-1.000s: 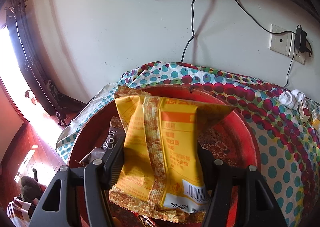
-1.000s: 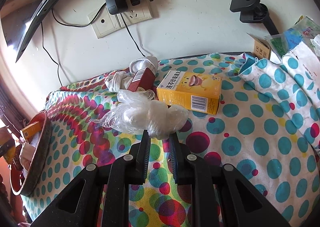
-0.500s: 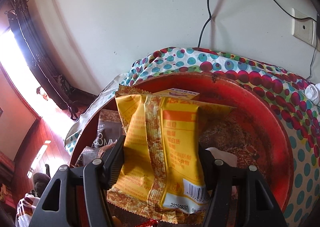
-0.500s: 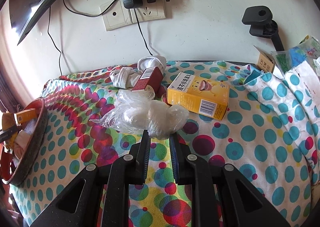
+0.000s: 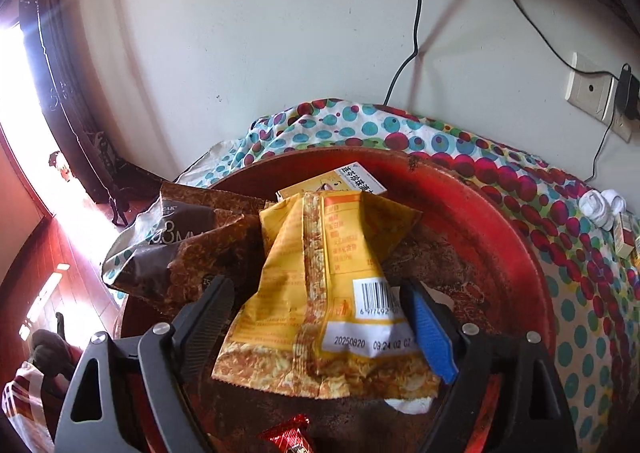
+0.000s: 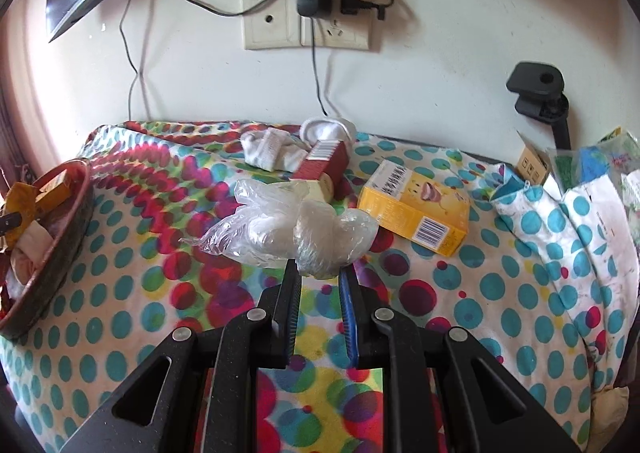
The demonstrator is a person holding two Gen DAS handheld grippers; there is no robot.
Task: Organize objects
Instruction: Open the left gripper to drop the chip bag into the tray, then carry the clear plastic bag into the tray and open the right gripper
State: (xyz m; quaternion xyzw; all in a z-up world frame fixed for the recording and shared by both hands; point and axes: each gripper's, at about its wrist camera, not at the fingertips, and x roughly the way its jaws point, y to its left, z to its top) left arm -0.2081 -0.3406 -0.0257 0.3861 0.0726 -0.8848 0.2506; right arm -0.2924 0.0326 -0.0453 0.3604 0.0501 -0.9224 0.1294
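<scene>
1. Left gripper (image 5: 320,317) stands wide over the round red tray (image 5: 516,237); its jaws have just been opening, and the yellow crinkled snack packet (image 5: 328,293) lies between them, no longer pinched by either pad.
2. That packet rests in the tray, leaning on a small yellow carton (image 5: 356,179) behind it and lying beside a dark brown foil snack bag (image 5: 188,249) that overhangs the rim on the left.
3. To finish this drop well, I would draw the open jaws straight back and up, so that neither finger snags the packet's crimped bottom edge (a light bag follows a finger easily).
4. A red foil sweet (image 5: 290,435) sits at the tray's near edge, just under the gripper; best to keep clear of it when leaving.
5. Right gripper (image 6: 319,273) has its fingers nearly closed with nothing visibly between them, its tips just at the near edge of a crumpled clear plastic bag (image 6: 296,225) on the polka-dot cloth (image 6: 120,277).
6. Beyond the bag lie a yellow cardboard box with a barcode (image 6: 416,205), a dark red box (image 6: 324,161) and white socks (image 6: 276,147), well apart from the tray; these look the likely next candidates.
</scene>
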